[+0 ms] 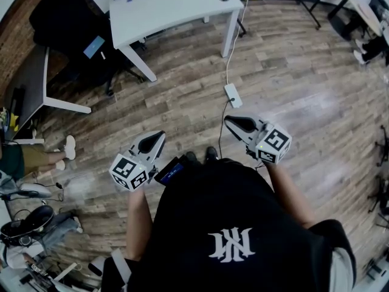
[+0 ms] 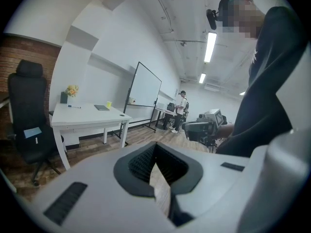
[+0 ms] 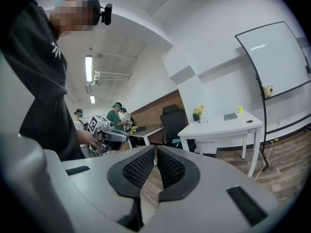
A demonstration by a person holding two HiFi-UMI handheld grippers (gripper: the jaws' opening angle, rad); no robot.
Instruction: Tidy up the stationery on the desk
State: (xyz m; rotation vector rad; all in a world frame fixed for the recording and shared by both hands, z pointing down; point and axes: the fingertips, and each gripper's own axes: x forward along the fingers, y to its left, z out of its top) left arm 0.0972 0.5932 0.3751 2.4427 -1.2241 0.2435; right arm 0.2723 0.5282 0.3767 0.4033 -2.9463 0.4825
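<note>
Left claw (image 1: 159,136) and right claw (image 1: 231,122) are both clenched on nothing — held above the wood floor (image 1: 292,72), well apart from the white desk (image 1: 164,8)

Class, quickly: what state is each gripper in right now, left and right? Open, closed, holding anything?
The grey left gripper: closed, jaws together, holding nothing.
The grey right gripper: closed, jaws together, holding nothing.

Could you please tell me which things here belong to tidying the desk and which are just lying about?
For the job: white desk, with pen, grey notebook and yellow cup on it.
Just lying about: black office chair, whiteboard, power strip on the floor.
</note>
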